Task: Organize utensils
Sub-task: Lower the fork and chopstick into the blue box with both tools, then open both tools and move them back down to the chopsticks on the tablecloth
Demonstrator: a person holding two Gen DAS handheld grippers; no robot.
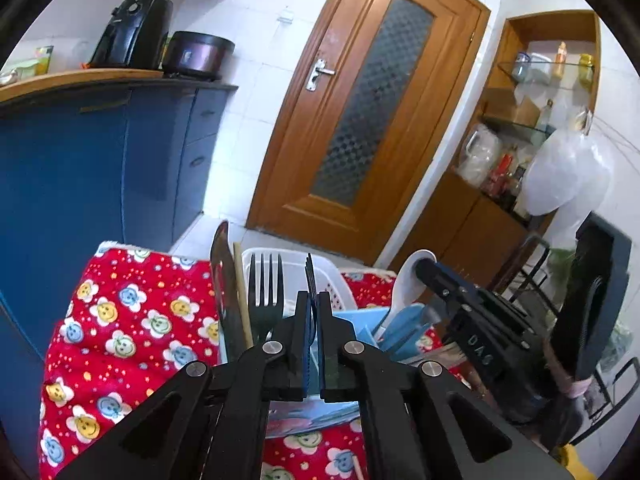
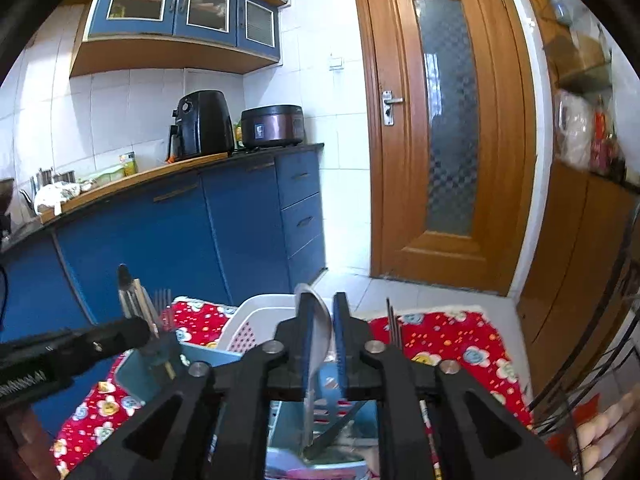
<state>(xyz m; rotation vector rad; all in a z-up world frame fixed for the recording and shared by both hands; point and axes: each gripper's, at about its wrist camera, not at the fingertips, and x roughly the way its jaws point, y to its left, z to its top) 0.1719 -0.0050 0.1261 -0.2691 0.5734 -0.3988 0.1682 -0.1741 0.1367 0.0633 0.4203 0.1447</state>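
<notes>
Standing already in the blue holder (image 1: 368, 320) are a fork (image 1: 265, 292) and knife (image 1: 224, 280), while the left gripper (image 1: 313, 308) pinches another fork (image 1: 311, 276) and the right gripper (image 2: 322, 316) pinches a spoon (image 2: 318, 344).

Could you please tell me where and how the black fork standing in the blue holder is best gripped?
Grip the black fork at its neck, just below the tines, from above: it stands upright, tines up, handle sunk in the blue holder. The knife and chopstick stand close beside it.

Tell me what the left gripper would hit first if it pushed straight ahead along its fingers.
Probably the white basket, directly beyond the left gripper, which is shut on a dark fork. Depth is unclear.
</notes>
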